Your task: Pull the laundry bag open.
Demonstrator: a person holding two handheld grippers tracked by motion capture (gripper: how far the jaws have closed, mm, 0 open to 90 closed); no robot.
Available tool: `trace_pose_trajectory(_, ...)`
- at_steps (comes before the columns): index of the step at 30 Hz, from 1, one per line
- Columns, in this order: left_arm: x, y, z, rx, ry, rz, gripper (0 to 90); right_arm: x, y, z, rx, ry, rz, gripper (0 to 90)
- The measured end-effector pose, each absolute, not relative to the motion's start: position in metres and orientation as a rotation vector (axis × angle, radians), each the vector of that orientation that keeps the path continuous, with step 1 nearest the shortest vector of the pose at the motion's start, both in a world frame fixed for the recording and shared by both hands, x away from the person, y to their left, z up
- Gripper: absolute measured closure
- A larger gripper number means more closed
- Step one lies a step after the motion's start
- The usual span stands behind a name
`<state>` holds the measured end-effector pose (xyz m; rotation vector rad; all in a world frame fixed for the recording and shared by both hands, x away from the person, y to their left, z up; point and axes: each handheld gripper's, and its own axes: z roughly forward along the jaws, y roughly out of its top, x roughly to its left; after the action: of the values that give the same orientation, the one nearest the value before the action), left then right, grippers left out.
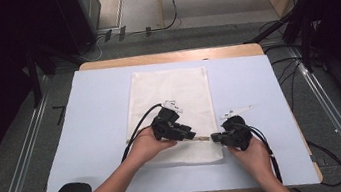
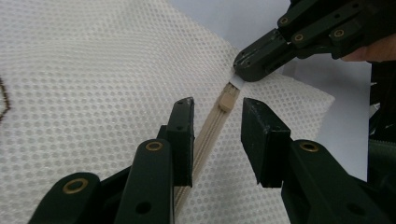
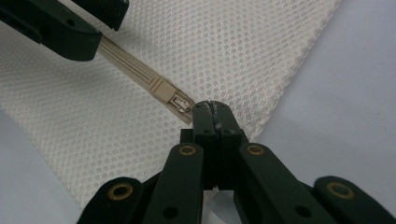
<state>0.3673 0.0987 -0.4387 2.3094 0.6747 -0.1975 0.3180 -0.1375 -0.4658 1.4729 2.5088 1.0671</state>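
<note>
On the desk (image 1: 253,49), over a pale blue sheet (image 1: 95,116), lies a white mesh laundry bag (image 1: 171,101), flat and empty-looking, its zipper edge toward the person; the bag is soft, light netting that would likely bunch and slide over the smooth sheet if dragged, so it needs one end pinned while the other is pulled; its open weave could snag, and gripping the mesh itself would only lift a loose fold. Along that near edge runs the beige zipper (image 2: 211,133), a narrow ribbed strip, stiffer than the mesh and the better place to take hold. The left gripper (image 2: 217,112) hangs over this strip with its jaws spread to either side, not pressing on it; a grip on the strip close behind the slider would probably steady the bag best. The right gripper (image 3: 213,109) sits at the bag's right corner with jaws pressed together on the small pull tab (image 2: 236,83), which leads straight off the slider (image 3: 164,91); the tab is thin, smooth and easy to lose, so a firm pinch and a pull along the zipper line, not upward, seems wise.
</note>
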Motion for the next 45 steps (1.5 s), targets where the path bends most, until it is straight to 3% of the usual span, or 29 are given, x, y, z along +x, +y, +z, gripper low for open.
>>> trace_pose_trajectory(13, 0.364, 0.083, -0.449, 2.353, 0.657, -0.210, 73.9, 0.318, -0.137, -0.467, 1.443, 2.514, 1.063, 90.0)
trace_pose_trajectory(29, 0.364, 0.067, -0.455, 2.338, 0.750, -0.282, 76.2, 0.317, -0.135, -0.466, 1.418, 2.519, 1.044, 90.0)
trace_pose_trajectory(39, 0.368, 0.063, -0.456, 2.339, 0.787, -0.313, 86.8, 0.316, -0.134, -0.466, 1.405, 2.517, 1.035, 90.0)
trace_pose_trajectory(45, 0.370, 0.062, -0.456, 2.345, 0.796, -0.331, 88.4, 0.316, -0.134, -0.466, 1.396, 2.515, 1.031, 90.0)
